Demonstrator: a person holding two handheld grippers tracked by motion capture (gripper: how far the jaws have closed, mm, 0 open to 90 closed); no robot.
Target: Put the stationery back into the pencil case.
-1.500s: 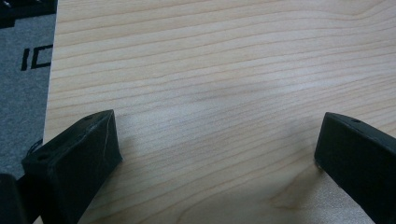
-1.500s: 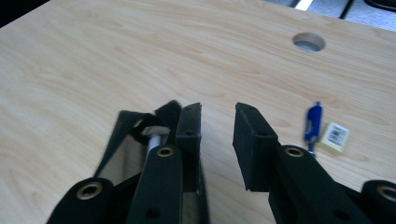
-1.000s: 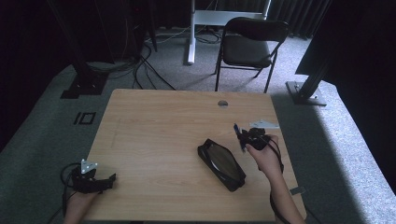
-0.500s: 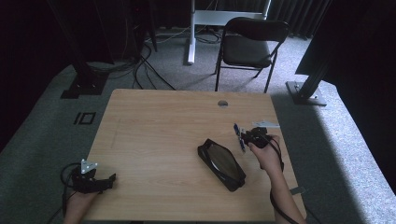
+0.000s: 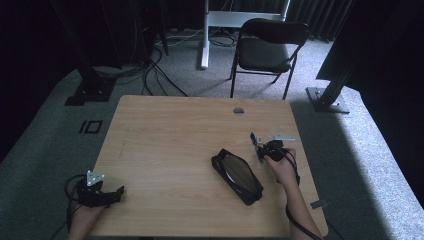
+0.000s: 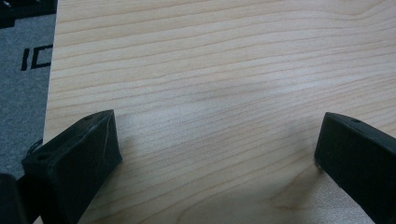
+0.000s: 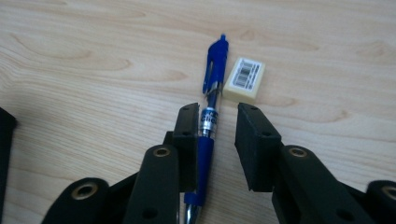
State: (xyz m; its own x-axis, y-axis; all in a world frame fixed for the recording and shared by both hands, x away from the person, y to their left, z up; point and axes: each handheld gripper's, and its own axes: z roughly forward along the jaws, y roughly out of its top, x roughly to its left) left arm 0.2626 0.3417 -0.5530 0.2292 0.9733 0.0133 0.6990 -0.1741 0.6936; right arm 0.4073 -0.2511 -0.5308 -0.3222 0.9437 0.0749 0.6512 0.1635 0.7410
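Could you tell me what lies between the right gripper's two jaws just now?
The blue pen, against one jaw of the right gripper; seen in the right gripper view.

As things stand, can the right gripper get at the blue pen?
Probably yes. The right gripper is down at the table with the blue pen lying between its jaws, against one pad and clear of the other. The eraser lies beyond the jaw tips, so nothing blocks closing.

Light wooden table (image 5: 165, 150); black flat zippered case (image 5: 236, 175) lies right of centre. Right gripper (image 5: 261, 149) just beside case, near blue pen (image 5: 254, 140). Left gripper (image 5: 116, 192) rests at front-left edge.
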